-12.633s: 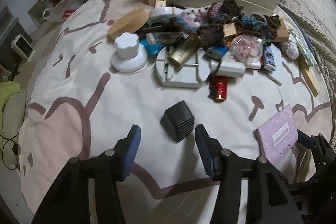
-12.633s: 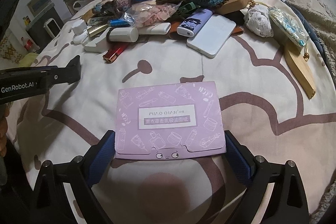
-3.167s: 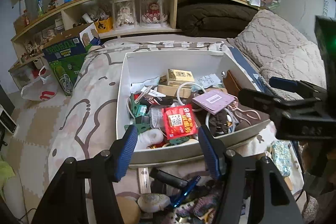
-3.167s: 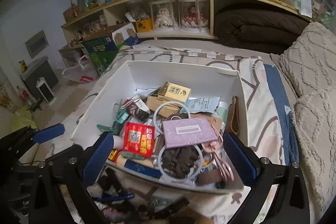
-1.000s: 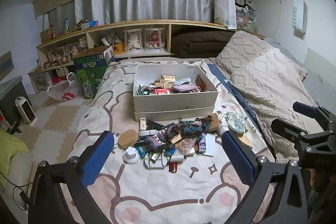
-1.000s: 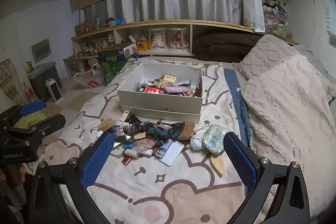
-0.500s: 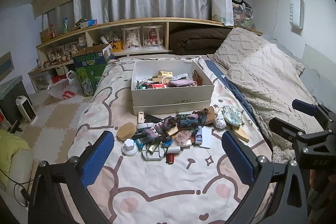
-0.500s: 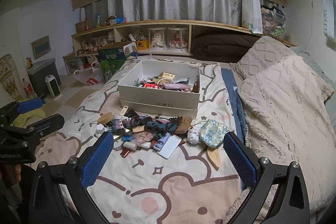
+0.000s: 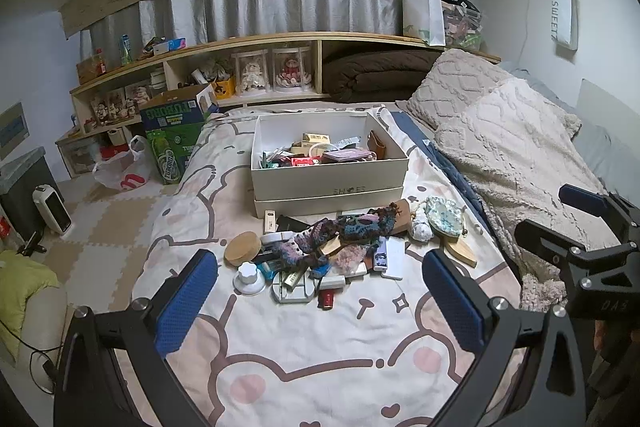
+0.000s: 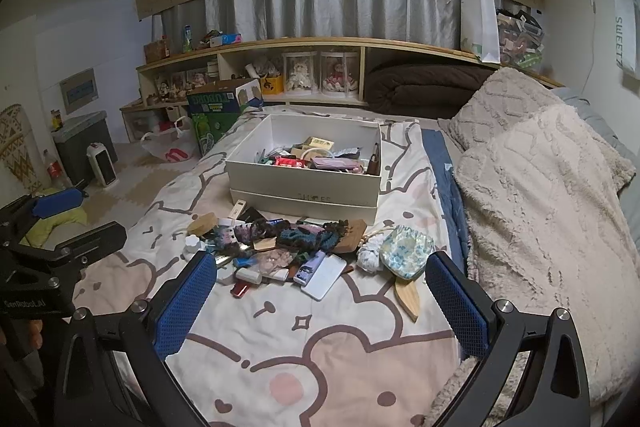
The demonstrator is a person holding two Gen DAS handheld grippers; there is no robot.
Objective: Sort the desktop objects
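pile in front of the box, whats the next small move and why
Probably lower the open right gripper toward the white phone at the pile's near edge: both grippers are empty and held back, and it lies exposed, unlike items tangled farther in.

Matt white cardboard box (image 9: 328,183) on a soft printed cloth bedspread (image 9: 320,339); smooth round wooden lid (image 9: 242,254); knobbly crocheted yarn (image 9: 352,225); fleecy textured blanket (image 10: 536,211).
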